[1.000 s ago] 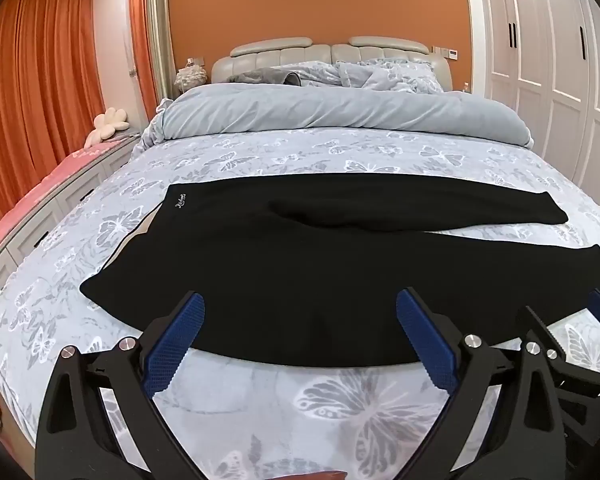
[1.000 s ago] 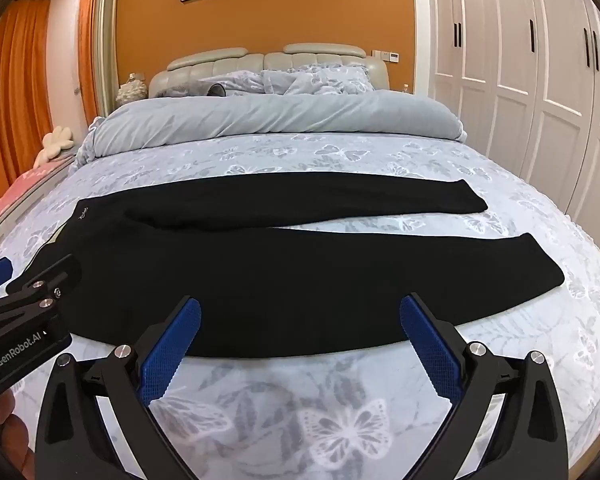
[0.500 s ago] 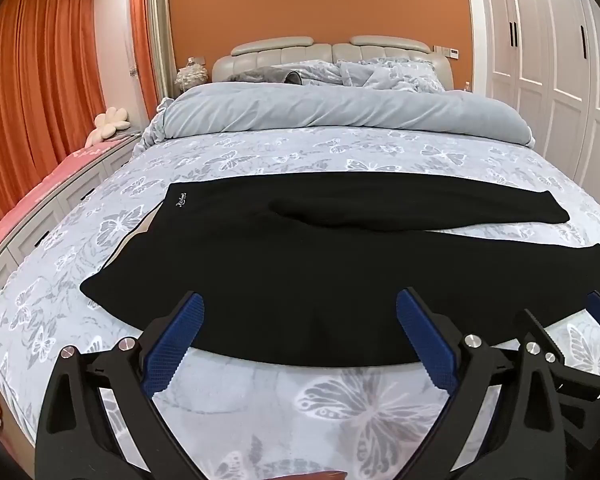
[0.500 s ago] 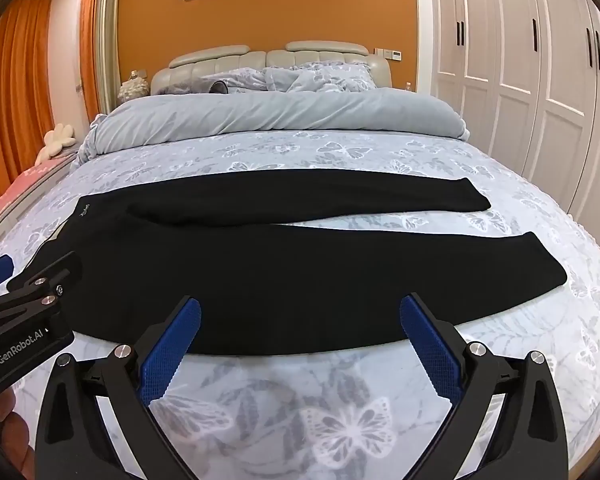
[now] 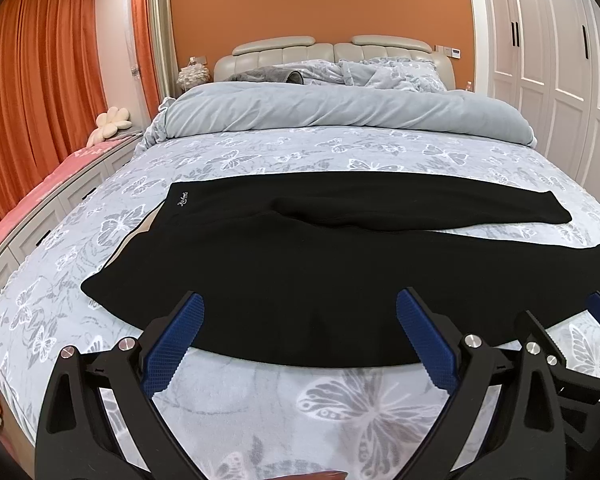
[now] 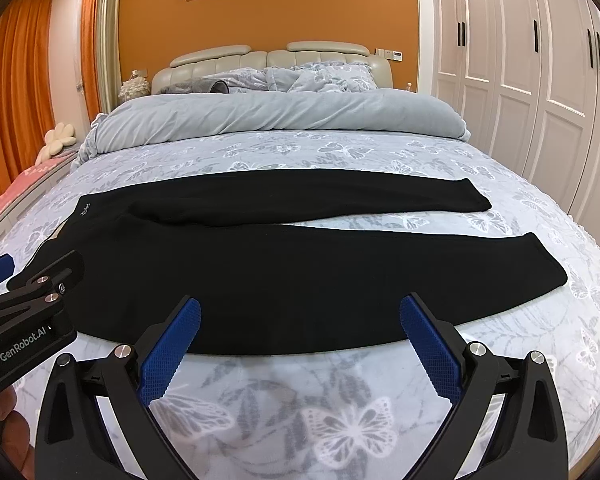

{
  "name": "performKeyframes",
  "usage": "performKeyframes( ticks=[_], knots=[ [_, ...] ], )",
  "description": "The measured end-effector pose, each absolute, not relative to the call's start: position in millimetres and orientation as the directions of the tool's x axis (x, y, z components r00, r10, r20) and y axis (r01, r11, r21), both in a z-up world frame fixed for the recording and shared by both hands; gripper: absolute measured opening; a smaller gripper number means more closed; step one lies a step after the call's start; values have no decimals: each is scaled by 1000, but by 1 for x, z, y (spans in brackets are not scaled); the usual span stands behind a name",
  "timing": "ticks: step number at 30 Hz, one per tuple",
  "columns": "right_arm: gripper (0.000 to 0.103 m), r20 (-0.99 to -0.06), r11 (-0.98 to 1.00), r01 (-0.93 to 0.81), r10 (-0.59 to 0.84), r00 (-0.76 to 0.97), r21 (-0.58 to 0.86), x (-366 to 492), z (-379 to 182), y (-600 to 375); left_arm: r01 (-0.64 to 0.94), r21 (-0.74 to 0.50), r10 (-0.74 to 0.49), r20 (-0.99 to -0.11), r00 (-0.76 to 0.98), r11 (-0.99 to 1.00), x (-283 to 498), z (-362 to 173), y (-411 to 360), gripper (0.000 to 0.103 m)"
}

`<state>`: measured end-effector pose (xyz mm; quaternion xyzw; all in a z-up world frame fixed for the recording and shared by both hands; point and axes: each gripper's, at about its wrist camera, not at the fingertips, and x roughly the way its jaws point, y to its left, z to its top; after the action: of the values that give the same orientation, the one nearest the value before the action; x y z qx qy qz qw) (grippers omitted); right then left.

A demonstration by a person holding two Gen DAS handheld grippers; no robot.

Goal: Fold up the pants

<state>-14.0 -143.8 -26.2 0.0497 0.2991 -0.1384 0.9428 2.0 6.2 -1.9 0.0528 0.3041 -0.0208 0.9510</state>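
Observation:
Black pants [image 5: 292, 272] lie flat across the bed, waistband at the left, both legs stretched to the right with a gap between them. They also show in the right wrist view [image 6: 300, 272]. My left gripper [image 5: 298, 322] is open and empty, just above the near edge of the pants near the hip. My right gripper [image 6: 300, 326] is open and empty, just above the near edge of the near leg. The right gripper shows at the right edge of the left wrist view [image 5: 572, 340]; the left gripper shows at the left edge of the right wrist view [image 6: 32, 292].
The bed [image 5: 340, 400] has a grey butterfly-print sheet. A rolled grey duvet [image 5: 340, 108] and pillows lie at the headboard. White wardrobes [image 6: 540, 80] stand to the right. Orange curtains [image 5: 40, 80] and a pink-topped bench [image 5: 40, 184] are on the left.
Both grippers have drifted very slightly; the view is almost the same. The pants have not moved and both grippers stay open.

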Motion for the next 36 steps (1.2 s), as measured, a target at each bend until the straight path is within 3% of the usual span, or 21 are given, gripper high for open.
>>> performKeyframes(
  ticks=[36],
  knots=[
    [98, -580, 957, 291, -233, 781, 8, -12, -27, -142, 67, 92, -1, -580, 815, 993, 3, -4, 8, 95]
  ],
)
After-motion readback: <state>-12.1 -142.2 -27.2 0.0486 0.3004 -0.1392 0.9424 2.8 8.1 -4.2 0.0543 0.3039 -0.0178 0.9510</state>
